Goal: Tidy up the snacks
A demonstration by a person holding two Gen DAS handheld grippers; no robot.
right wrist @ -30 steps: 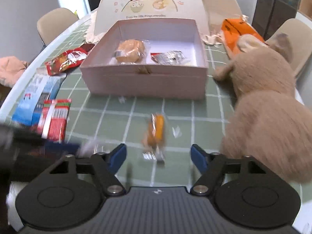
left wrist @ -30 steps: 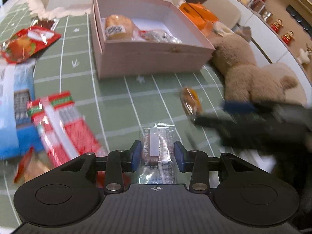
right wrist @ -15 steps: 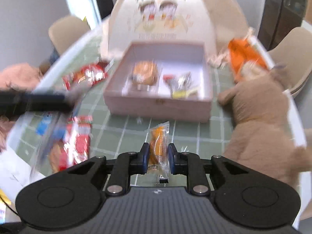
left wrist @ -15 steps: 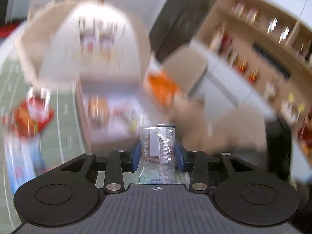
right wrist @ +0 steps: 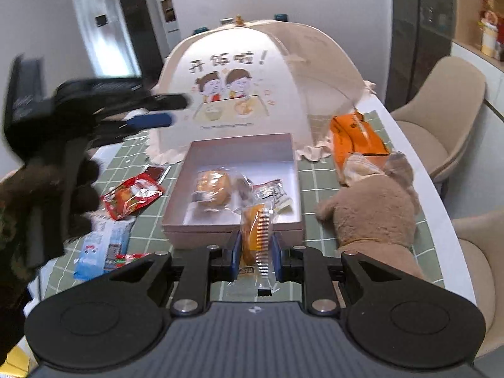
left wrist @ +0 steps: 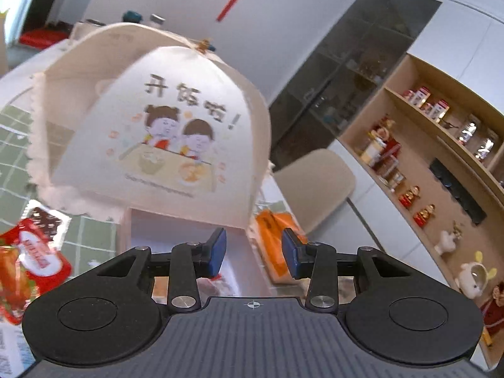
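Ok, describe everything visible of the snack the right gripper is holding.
The orange snack packet is a long, narrow cake or bread stick, orange-yellow, sealed in clear crinkly plastic with a ridged seam along its right side. It stands roughly upright, pinched at mid-length between the blue pads of the right gripper, which is shut on it. A printed label shows near its lower end. It hangs in front of the pink box's near wall; whether it touches the wall is unclear.

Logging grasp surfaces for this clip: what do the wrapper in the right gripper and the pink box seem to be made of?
Orange snack wrapper in the right gripper: thin clear plastic film, glossy, with a ribbed crimped seam; contents show through. Pink box: likely matte paperboard, with straight thin walls and no shine, though a coated surface can't be ruled out.
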